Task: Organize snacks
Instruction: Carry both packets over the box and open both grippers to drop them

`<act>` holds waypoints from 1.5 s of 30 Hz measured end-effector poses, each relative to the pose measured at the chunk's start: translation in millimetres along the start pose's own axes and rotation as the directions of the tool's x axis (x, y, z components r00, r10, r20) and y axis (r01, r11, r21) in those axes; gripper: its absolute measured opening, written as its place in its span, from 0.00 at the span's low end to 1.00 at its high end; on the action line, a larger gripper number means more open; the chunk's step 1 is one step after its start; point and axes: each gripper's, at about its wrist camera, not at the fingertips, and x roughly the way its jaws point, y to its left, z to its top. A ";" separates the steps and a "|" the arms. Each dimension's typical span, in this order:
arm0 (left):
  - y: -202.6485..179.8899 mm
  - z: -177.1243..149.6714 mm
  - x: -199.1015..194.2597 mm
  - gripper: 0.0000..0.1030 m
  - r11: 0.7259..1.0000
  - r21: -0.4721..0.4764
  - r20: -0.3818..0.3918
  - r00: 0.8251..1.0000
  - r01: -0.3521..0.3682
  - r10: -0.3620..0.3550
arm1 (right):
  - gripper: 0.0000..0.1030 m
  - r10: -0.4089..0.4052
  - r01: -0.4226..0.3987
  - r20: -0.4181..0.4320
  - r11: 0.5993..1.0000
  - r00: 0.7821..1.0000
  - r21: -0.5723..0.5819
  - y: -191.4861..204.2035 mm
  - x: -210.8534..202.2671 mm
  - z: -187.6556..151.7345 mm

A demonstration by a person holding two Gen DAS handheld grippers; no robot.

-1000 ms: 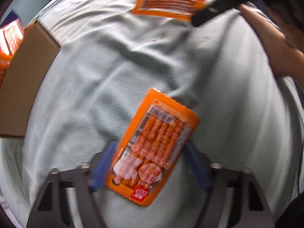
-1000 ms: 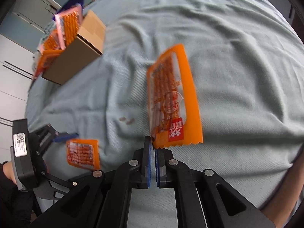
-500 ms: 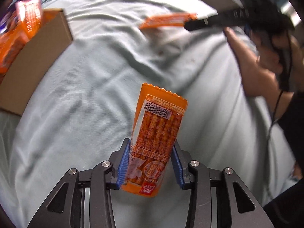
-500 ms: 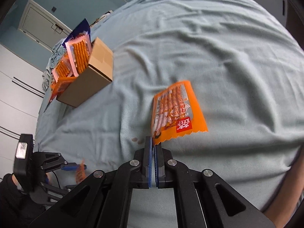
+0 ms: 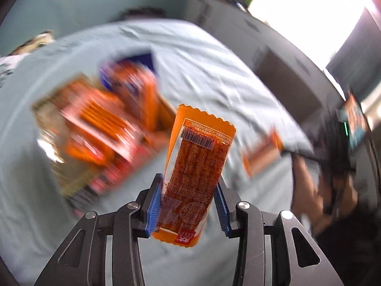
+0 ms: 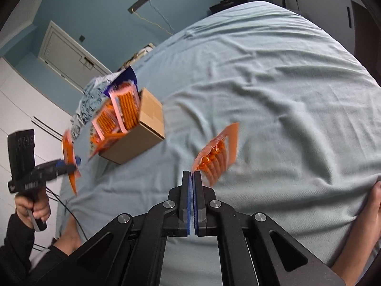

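Note:
My left gripper (image 5: 188, 205) is shut on an orange snack packet (image 5: 195, 166), which stands upright between the blue pads, barcode end up, in the air. Beyond it, blurred, is the cardboard box (image 5: 71, 166) filled with several orange packets. In the right wrist view my right gripper (image 6: 192, 174) is shut on the corner of a second orange packet (image 6: 218, 155), which hangs above the light blue sheet (image 6: 285, 95). The box (image 6: 142, 140) stands left of it. Further left, the left gripper (image 6: 71, 164) holds its packet (image 6: 67, 150) edge-on.
A person's hand (image 6: 33, 207) grips the left handle, with a cable (image 6: 71, 217) trailing below. Crumpled cloth (image 6: 92, 93) lies behind the box. A door (image 6: 69, 54) and white cupboards stand beyond the bed. Bare skin (image 6: 366, 224) of the person shows at the right edge.
The left gripper closed on its packet, lifted it off the sheet and swung towards the box. The right gripper raised its packet by the corner, clear of the sheet.

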 end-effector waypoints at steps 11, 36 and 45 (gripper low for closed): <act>95.8 58.6 38.0 0.70 0.897 -0.412 -0.019 0.986 -0.159 0.167 | 0.01 -0.208 0.210 0.034 0.972 0.978 -0.102 6.6 9.9 -6.9; 59.6 -169.0 -54.9 0.74 0.938 -0.253 -0.230 0.956 -0.237 0.180 | 0.70 -0.491 0.229 -0.281 0.744 0.825 -0.628 83.7 209.0 -21.6; 71.2 -171.5 -65.2 0.74 0.943 -0.280 -0.189 0.974 -0.177 0.127 | 0.04 -0.308 0.169 -0.347 0.911 0.886 -0.377 102.9 164.6 6.6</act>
